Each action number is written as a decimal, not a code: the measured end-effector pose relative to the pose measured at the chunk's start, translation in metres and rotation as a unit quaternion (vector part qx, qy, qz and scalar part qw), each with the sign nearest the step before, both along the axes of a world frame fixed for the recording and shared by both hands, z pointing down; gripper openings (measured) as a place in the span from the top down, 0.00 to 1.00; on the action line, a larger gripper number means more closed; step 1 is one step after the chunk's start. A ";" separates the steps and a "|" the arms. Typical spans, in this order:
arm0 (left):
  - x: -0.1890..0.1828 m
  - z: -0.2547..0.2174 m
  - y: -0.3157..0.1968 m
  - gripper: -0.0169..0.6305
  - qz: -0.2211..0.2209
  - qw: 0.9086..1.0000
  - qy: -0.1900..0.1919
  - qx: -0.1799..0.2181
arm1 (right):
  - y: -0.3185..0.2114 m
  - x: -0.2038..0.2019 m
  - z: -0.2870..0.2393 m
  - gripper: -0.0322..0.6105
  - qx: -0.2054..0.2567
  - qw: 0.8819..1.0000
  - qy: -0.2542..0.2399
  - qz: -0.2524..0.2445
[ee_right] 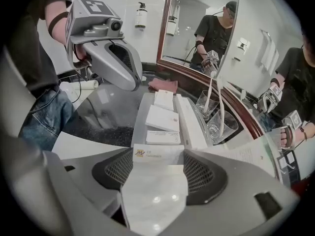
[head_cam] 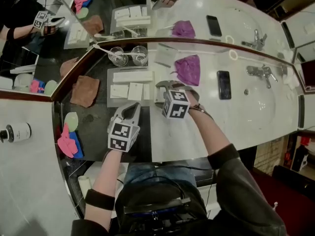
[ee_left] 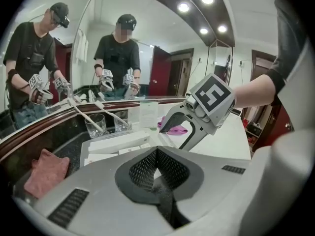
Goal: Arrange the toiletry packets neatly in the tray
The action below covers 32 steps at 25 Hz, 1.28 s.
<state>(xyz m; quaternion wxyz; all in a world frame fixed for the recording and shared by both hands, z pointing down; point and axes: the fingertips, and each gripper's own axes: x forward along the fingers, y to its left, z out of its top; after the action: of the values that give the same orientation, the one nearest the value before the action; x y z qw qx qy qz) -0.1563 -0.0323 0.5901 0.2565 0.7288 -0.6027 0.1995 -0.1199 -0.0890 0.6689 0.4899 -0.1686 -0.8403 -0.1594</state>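
A grey tray [head_cam: 109, 101] on the dark counter holds one long white box [head_cam: 133, 76] and three small white packets [head_cam: 135, 91]. My right gripper [head_cam: 167, 86] hovers at the tray's right edge, shut on a white toiletry packet [ee_right: 153, 191] whose printed end points at the tray [ee_right: 139, 113]. More packets [ee_right: 162, 117] lie in it just ahead. My left gripper [head_cam: 130, 108] hangs at the tray's near edge, shut with nothing in it. In the left gripper view its jaws [ee_left: 157, 154] are pressed together, with the right gripper [ee_left: 170, 127] just beyond.
Two glasses [head_cam: 118, 55] holding toothbrushes stand behind the tray against the mirror. A brown cloth [head_cam: 84, 90] lies left of it, a purple cloth [head_cam: 188, 69] and a black phone [head_cam: 224, 84] to the right. The sink's faucet [head_cam: 261, 73] is far right.
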 end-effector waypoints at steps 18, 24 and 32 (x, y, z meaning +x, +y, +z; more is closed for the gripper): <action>-0.032 0.021 0.020 0.97 -0.033 0.999 0.020 -0.002 | -0.006 -0.024 0.026 0.36 0.009 0.999 0.038 -0.014; -0.029 0.017 0.025 0.97 -0.033 0.999 0.027 -0.004 | -0.006 -0.024 0.023 0.36 0.015 0.999 0.035 -0.010; -0.038 0.011 0.034 0.97 -0.048 0.999 0.004 0.010 | 0.010 -0.020 -0.005 0.37 0.016 1.000 0.019 -0.012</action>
<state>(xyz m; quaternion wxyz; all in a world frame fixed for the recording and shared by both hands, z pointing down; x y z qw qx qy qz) -0.1940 0.0019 0.6012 0.2610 0.7025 -0.6376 0.1784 -0.1399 -0.0787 0.6636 0.5063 -0.1738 -0.8262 -0.1759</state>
